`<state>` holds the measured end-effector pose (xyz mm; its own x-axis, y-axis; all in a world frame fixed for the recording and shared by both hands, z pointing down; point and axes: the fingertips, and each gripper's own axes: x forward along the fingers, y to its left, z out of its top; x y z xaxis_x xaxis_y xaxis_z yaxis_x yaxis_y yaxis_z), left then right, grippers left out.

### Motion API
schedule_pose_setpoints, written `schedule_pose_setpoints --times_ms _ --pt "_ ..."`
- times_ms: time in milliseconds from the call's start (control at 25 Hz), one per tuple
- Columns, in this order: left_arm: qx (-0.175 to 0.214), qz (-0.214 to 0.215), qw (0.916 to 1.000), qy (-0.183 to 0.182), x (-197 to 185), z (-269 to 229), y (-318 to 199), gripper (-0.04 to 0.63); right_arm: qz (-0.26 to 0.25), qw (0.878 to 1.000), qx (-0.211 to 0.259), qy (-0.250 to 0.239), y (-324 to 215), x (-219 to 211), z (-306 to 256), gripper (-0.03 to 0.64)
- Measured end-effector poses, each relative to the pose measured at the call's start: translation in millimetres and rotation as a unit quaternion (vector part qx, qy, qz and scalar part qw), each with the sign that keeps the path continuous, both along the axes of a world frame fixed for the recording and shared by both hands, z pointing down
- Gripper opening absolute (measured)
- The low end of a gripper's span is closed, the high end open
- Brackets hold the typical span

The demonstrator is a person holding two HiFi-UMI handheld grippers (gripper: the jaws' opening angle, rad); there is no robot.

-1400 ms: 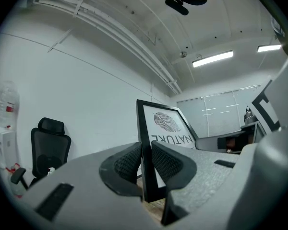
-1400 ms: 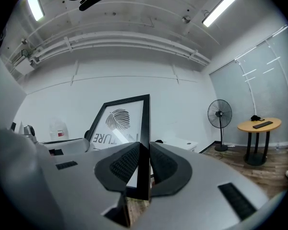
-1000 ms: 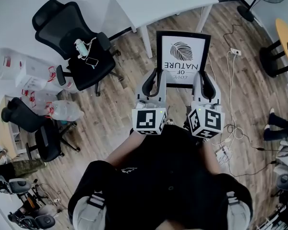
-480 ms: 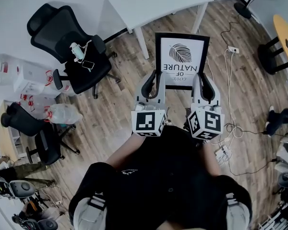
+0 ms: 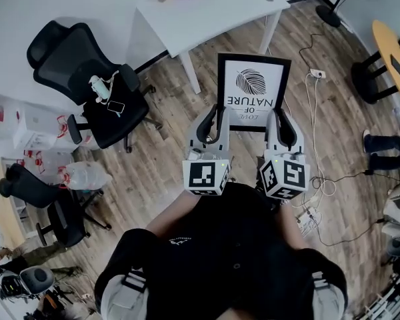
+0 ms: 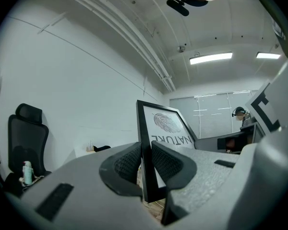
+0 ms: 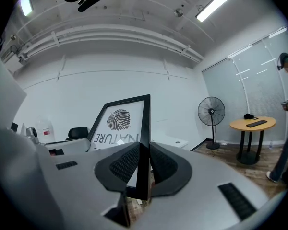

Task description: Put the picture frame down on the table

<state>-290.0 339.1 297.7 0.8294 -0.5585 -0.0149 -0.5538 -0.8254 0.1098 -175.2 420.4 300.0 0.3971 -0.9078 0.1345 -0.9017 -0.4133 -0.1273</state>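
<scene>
Fingers (image 6: 121,163) of left gripper (image 5: 211,121) pinch shut on the picture frame (image 5: 253,89) at its left edge. Right gripper (image 5: 283,123) clamps the right edge the same way. Frame hangs in the air over wooden floor (image 5: 160,159), just short of the white counter (image 5: 207,9). Thin black border, white print, dark leaf motif. Lettering: "LOVE OF NATURE", upside down in head view.
</scene>
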Motion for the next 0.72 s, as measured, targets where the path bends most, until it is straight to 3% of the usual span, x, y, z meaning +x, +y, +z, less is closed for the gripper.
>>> schedule_pose_setpoints --times_ms 720 --pt "-0.010 0.048 0.9988 0.005 86 -13 -153 0.074 0.049 0.999 -0.016 -0.003 -142 78 -14 0.066"
